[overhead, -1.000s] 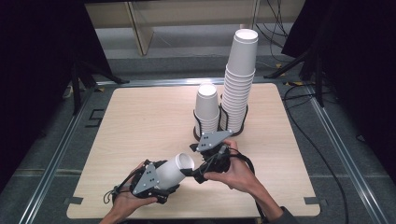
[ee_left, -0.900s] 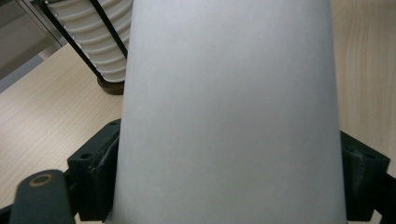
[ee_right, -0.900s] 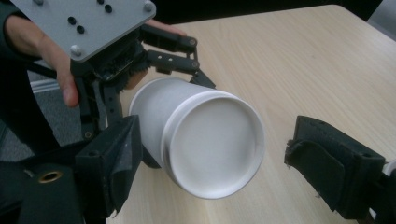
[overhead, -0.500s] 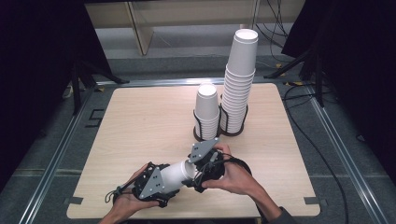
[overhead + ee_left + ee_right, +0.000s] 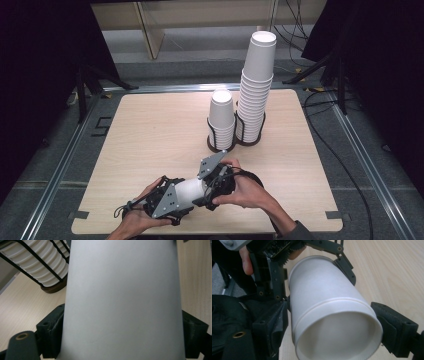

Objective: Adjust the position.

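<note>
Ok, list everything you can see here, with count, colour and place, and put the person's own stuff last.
held cup: one, or two nested (a second rim line shows in the right gripper view), white, lying sideways between the two grippers near the front edge of the table.
short cup stack: one stack, white, in a black wire holder at the table's middle.
tall cup stack: one stack, white, in a second black wire holder just right of the short one.
table: one, light wood, with a metal frame around it.
cables: several, black, on the grey floor at the right.
left gripper: black with a grey plate, jaws on either side of the cup's narrow end.
right gripper: black with a grey plate, jaws at the cup's rim end.
hands: two, one holding each gripper.
</note>
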The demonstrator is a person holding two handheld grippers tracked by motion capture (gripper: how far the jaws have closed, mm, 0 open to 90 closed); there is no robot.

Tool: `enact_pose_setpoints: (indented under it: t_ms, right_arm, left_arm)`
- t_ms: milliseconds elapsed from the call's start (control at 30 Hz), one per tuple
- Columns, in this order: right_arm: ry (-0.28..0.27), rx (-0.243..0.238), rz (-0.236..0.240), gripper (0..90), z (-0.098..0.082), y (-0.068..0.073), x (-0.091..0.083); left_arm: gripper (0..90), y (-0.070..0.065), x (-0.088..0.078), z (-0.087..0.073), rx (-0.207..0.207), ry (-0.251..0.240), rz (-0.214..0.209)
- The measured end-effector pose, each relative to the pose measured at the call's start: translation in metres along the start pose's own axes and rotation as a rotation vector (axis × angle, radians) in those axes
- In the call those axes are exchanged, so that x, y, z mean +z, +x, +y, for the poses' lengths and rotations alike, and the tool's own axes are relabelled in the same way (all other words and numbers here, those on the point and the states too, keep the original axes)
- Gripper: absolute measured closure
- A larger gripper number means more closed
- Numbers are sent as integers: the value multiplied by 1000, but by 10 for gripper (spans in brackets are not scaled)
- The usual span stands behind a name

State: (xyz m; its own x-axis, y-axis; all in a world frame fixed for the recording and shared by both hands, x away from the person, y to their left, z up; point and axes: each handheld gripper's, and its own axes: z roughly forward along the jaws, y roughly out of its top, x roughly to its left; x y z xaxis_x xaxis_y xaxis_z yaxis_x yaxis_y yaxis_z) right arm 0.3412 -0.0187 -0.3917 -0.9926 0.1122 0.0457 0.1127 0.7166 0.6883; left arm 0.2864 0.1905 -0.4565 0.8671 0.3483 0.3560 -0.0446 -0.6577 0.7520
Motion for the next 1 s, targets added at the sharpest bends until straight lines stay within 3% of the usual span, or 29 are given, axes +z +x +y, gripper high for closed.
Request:
enact_pose_setpoints:
  t_ms: [133,367,533,567,633,667,700,800,1000]
  right_arm:
    - [-2,26,29,212,-2,-2,3]
    - [-52,52,63,234,-4,-7,-1]
    - [-78,44,60,241,-3,-8,-5]
    - [-76,83,72,242,-4,-6,-7]
    - [-107,66,74,243,-4,-10,-10]
    - [-107,113,83,244,-5,-9,-13]
    - [-137,79,85,244,-5,-12,-14]
    - [-166,107,114,244,-7,-16,-18]
    - [-222,124,140,246,-10,-21,-24]
  left_arm:
    - [140,2,0,0,35,21,5]
    - [113,3,1,-3,-26,-23,-18]
    - [90,5,1,-7,-73,-94,-27]
    - [84,7,0,-7,-78,-105,-24]
    - [78,8,-2,-8,-101,-155,-15]
    - [76,9,-2,-8,-112,-178,-24]
    - [76,10,-3,-8,-117,-193,-25]
    - [75,11,-5,-7,-147,-239,-29]
    - [70,12,-8,-7,-185,-292,-41]
